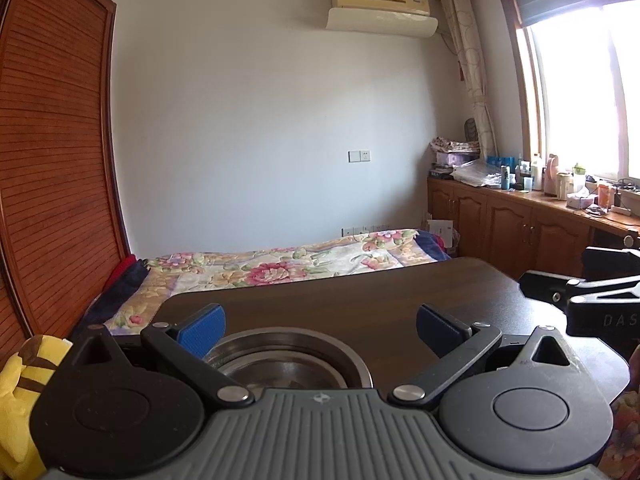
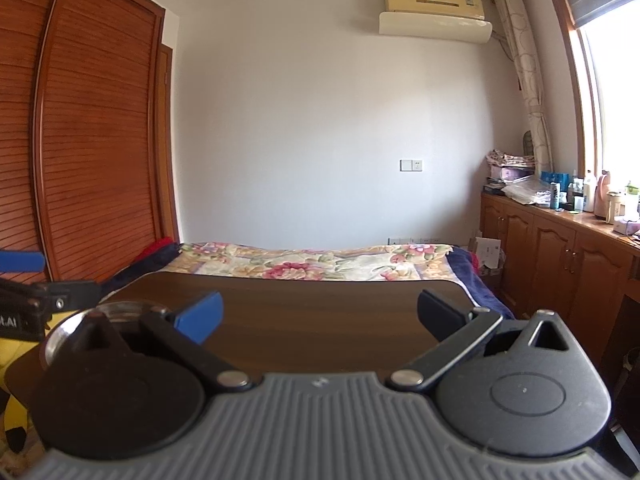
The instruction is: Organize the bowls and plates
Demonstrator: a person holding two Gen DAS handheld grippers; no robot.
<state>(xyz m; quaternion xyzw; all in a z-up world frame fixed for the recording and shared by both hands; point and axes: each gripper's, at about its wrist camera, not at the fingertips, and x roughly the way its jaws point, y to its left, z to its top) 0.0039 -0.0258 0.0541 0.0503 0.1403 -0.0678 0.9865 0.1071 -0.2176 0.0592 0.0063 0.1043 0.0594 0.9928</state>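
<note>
Closest to the left wrist camera, the left gripper (image 1: 320, 330) stands with its blue-padded fingers (image 1: 208, 330) spread wide and nothing between them. Just under and between those fingers sits a round stainless-steel bowl (image 1: 288, 354), its rim partly hidden by the gripper body; it rests on the dark brown wooden desk (image 1: 360, 300) at the near edge. No pad touches the bowl's rim as far as the view shows.

Beside the bowl, toward the desk's right side, the right gripper (image 2: 320, 320) hovers over bare desk, its fingers likewise wide apart and empty. From the right wrist view the same bowl shows as a shiny curved rim (image 2: 68, 324) at the desk's left corner, behind the gripper's left linkage.

Left of the bowl, off the desk's edge, a yellow plush toy with dark stripes (image 1: 20, 392) leans. Beyond the desk's far edge lies a bed with a floral quilt (image 1: 280, 268). Left of the bed stands a reddish louvred wooden wardrobe (image 1: 52, 152); right of it runs a wooden cabinet (image 1: 520, 224) cluttered with bottles under the window.
</note>
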